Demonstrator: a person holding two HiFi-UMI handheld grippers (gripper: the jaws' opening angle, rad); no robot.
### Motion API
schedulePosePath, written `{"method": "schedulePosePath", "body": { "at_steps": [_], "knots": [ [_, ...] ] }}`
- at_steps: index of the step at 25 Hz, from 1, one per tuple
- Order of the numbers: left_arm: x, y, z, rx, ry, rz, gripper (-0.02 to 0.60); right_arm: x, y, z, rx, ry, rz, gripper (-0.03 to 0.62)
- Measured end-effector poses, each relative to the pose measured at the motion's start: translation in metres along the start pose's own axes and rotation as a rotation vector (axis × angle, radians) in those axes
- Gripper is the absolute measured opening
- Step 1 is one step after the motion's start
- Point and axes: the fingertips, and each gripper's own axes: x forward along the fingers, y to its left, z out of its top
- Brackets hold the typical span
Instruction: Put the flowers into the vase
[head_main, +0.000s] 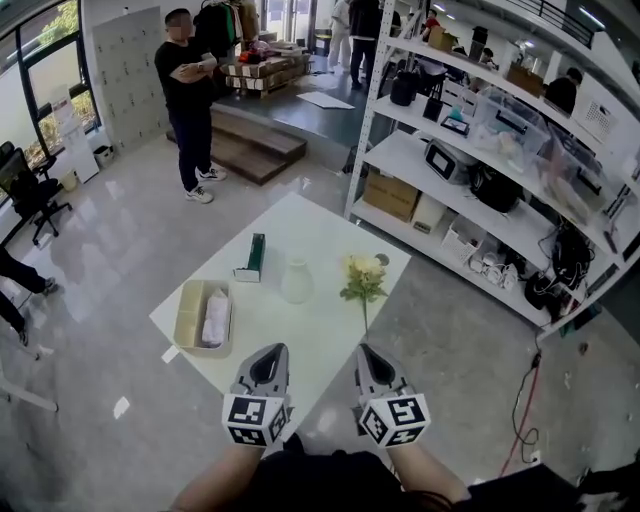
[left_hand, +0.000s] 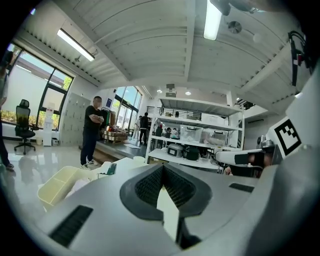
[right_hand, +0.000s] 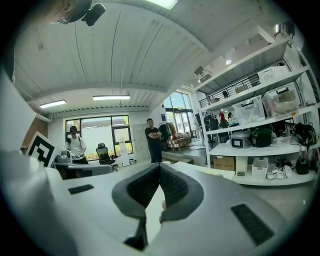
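A white vase (head_main: 297, 281) stands upright near the middle of the white table (head_main: 300, 345). To its right lies a bunch of yellow flowers (head_main: 364, 272), its thin stem pointing toward me. My left gripper (head_main: 270, 354) and right gripper (head_main: 368, 353) hover side by side over the table's near edge, short of both objects. Each is shut with nothing between its jaws. In the left gripper view the jaws (left_hand: 161, 166) meet at their tips, and likewise in the right gripper view (right_hand: 160, 165).
A beige tray (head_main: 190, 315) holding a white cloth (head_main: 216, 318) sits at the table's left, and a green box (head_main: 256, 256) stands left of the vase. Loaded metal shelving (head_main: 480, 170) runs along the right. A person (head_main: 190, 100) stands beyond the table.
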Motion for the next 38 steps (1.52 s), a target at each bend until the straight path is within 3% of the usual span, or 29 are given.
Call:
{"method": "schedulePosePath", "body": {
  "at_steps": [8, 29, 32, 35, 38],
  "knots": [
    [0.031, 0.004, -0.001, -0.006, 0.027, 0.022, 0.003, 0.033, -0.008, -0.005, 0.006, 0.033, 0.045, 0.003],
    [0.079, 0.018, -0.027, -0.037, 0.105, 0.04, 0.003, 0.089, -0.022, -0.036, 0.028, 0.139, 0.058, 0.003],
    [0.082, 0.022, -0.029, -0.043, 0.115, 0.049, 0.003, 0.106, -0.048, -0.057, 0.01, 0.236, 0.02, 0.003],
    [0.086, 0.024, -0.03, -0.049, 0.119, 0.053, 0.003, 0.134, -0.094, -0.099, 0.003, 0.436, -0.007, 0.005],
    [0.088, 0.023, -0.031, -0.056, 0.124, 0.053, 0.003, 0.159, -0.145, -0.139, 0.028, 0.647, -0.041, 0.097]
  ]
}}
